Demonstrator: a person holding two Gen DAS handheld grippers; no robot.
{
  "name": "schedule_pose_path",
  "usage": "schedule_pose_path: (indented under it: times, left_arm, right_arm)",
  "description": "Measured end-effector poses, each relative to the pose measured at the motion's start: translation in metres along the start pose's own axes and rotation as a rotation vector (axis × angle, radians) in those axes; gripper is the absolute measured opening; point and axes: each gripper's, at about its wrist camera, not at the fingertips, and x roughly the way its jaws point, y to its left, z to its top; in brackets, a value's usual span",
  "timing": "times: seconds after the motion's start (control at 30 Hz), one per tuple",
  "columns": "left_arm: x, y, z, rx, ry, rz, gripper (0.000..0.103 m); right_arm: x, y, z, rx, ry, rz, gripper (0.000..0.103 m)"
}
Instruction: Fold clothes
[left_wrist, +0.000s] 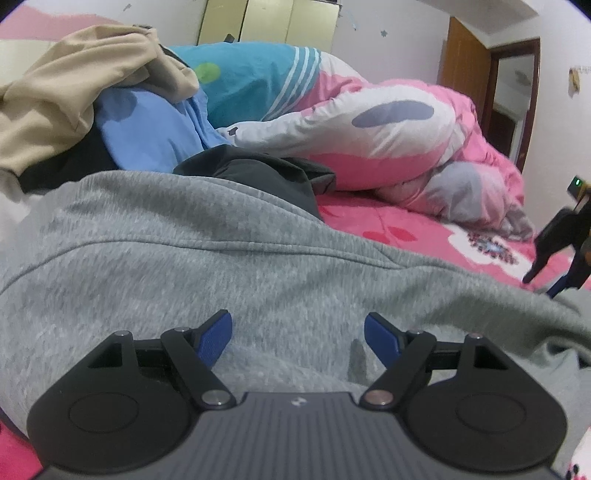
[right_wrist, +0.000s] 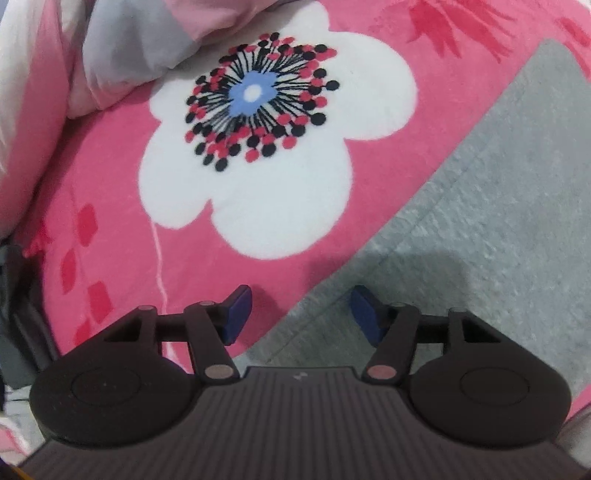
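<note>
Leftmost, a beige garment (left_wrist: 74, 92) is heaped over blue cloth (left_wrist: 147, 129), with a quilt (left_wrist: 369, 122) bunched behind. Below, a grey garment (left_wrist: 221, 251) is spread across the pink bedspread (left_wrist: 406, 229). The left gripper (left_wrist: 298, 332) is held over it, jaws wide apart and empty. Further right, the right gripper (right_wrist: 301, 314) is poised above the garment's edge (right_wrist: 424, 229), jaws likewise parted, nothing held.

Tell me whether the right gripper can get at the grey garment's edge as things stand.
Probably yes. The right gripper has open jaws right over the grey garment edge on the pink blanket; nothing lies between.
</note>
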Motion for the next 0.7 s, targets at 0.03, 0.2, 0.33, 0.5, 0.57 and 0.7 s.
schedule_pose_path:
  times: [0.03,0.2,0.33,0.5,0.57,0.7]
  left_arm:
    - [0.000,0.002,0.000,-0.009,-0.003,-0.007,0.080]
    - [0.000,0.004,0.000,-0.027,-0.011,-0.023,0.080]
    - [-0.001,0.006,-0.001,-0.040,-0.015,-0.031,0.080]
    - [-0.002,0.006,-0.001,-0.039,-0.015,-0.030,0.080]
    - [-0.002,0.006,-0.001,-0.037,-0.014,-0.029,0.080]
    - [-0.001,0.005,-0.001,-0.035,-0.013,-0.028,0.080]
  right_arm:
    - [-0.002,0.000,-0.004,-0.011,-0.010,-0.018,0.029]
    - [-0.008,-0.011,-0.023,-0.019,-0.053,-0.025,0.011]
    - [-0.015,-0.017,-0.026,0.003,-0.149,-0.005,0.005]
    - [-0.014,-0.030,-0.029,0.044,-0.265,0.042,0.005]
    - [-0.013,-0.035,-0.031,0.058,-0.311,0.062,0.006]
    - [-0.022,-0.058,-0.034,0.131,-0.465,0.173,0.010]
